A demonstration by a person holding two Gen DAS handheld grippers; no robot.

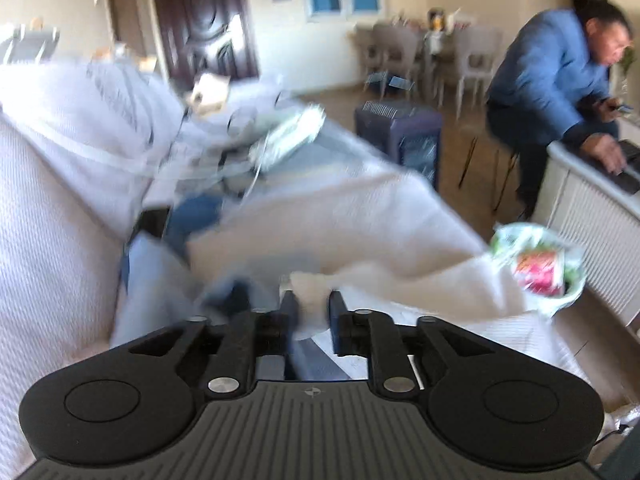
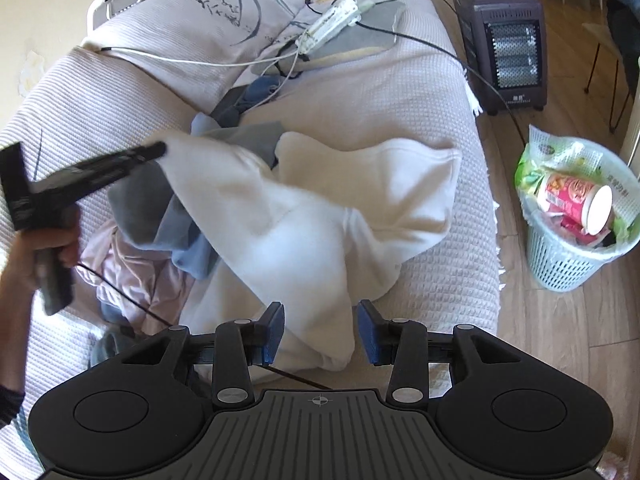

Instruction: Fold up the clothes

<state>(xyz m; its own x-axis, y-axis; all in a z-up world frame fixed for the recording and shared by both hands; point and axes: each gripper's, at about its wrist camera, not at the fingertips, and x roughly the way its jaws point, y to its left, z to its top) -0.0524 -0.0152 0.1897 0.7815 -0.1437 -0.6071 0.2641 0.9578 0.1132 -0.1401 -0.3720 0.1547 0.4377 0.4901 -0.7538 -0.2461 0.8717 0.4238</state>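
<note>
A white garment (image 2: 320, 208) lies crumpled across the covered sofa (image 2: 440, 100). My left gripper (image 2: 158, 150), held by a hand (image 2: 44, 248) at the left, is shut on one edge of it and holds that edge up off the pile. In the blurred left wrist view, bunched white cloth (image 1: 312, 312) sits pinched between the left gripper (image 1: 312, 300). My right gripper (image 2: 320, 330) stands open over the garment's near end. The cloth lies between its blue pads (image 2: 368, 336), with a slight gap at the right one. Grey (image 2: 136, 216), blue (image 2: 188, 248) and pink (image 2: 120, 268) clothes lie underneath at the left.
A power strip (image 2: 332, 24) and cables trail over the sofa's far end by a printed pillow (image 2: 224, 12). A heater (image 2: 504, 48) and a full wastebasket (image 2: 572, 240) stand on the floor to the right. A person in a blue jacket (image 1: 552, 72) leans on a counter.
</note>
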